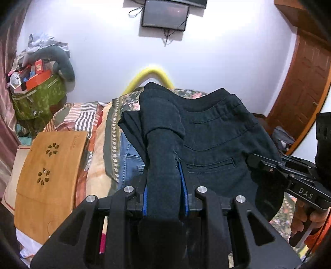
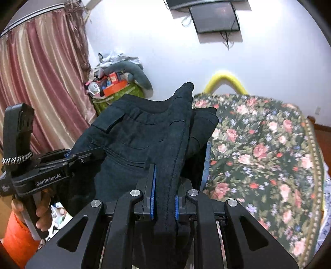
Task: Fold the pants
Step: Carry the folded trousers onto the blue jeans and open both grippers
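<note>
Above floral quilt [image 2: 269, 144], dark heavy-weave pants [image 1: 217, 132] – both hand-held grippers clamped on bunched folds

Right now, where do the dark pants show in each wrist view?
Left wrist view: dark pants fill the centre, clamped in the left gripper.
Right wrist view: centre-left, an edge clamped in the right gripper.
Shared landmark: wall-mounted screen, top of both.

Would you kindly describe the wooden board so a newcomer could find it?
Start at the bed with the floral bedspread. At its left side in the left wrist view lies the wooden board. Two flower-shaped cut-outs pierce its plain tan face; everything around it is cloth.
</note>
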The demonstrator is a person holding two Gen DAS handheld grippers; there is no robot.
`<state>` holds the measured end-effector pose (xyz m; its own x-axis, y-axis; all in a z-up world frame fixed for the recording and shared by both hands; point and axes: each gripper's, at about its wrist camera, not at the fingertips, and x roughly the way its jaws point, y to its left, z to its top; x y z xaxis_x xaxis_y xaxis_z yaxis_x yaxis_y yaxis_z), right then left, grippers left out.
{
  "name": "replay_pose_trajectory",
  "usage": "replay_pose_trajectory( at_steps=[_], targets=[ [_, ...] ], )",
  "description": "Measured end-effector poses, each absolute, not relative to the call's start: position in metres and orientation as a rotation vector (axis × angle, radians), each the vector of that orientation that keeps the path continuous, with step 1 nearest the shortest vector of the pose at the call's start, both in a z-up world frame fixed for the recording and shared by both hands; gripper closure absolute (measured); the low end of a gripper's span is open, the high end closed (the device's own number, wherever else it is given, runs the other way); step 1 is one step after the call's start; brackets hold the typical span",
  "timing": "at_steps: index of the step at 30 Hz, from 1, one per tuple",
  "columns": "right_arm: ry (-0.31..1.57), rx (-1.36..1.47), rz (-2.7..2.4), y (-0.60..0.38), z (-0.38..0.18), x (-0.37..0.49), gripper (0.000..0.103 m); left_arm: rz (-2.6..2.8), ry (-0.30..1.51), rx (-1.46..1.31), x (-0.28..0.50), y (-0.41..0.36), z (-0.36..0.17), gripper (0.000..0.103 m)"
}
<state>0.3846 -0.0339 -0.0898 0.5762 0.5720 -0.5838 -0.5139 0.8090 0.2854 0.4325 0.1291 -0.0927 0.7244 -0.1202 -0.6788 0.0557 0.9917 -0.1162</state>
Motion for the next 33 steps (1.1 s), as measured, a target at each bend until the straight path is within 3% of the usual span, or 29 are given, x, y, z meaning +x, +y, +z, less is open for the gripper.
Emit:
replay_pose_trajectory(
  at_steps=[13,16,18,19,21,26,33],
  targets=[
    [0.934,0.100,0.602,0.015,-0.211,0.466,0.091,-0.009,0.963,-0.069,0.530,0.165,-0.239,0.079],
    [1.036,0.061,0.595,0.020,-0.243,0.473,0.091,0.004,1.048,-0.056,0.537,0.171,-0.280,0.074],
    [1.088,0.040,0.595,0.020,-0.259,0.472,0.088,0.010,1.050,-0.028,0.530,0.169,-0.292,0.065],
    [1.101,0.024,0.588,0.021,-0.264,0.469,0.087,0.014,1.042,-0.013,0.526,0.167,-0.294,0.061],
    [1.097,-0.016,0.566,0.020,-0.264,0.461,0.082,0.016,1.036,0.012,0.516,0.163,-0.293,0.060],
    [1.054,-0.031,0.530,0.007,-0.241,0.437,0.081,0.028,1.032,0.079,0.495,0.154,-0.270,0.060],
    [0.830,-0.020,0.567,-0.015,-0.161,0.384,0.081,0.007,0.882,0.045,0.430,0.139,-0.178,0.060]
  ],
)
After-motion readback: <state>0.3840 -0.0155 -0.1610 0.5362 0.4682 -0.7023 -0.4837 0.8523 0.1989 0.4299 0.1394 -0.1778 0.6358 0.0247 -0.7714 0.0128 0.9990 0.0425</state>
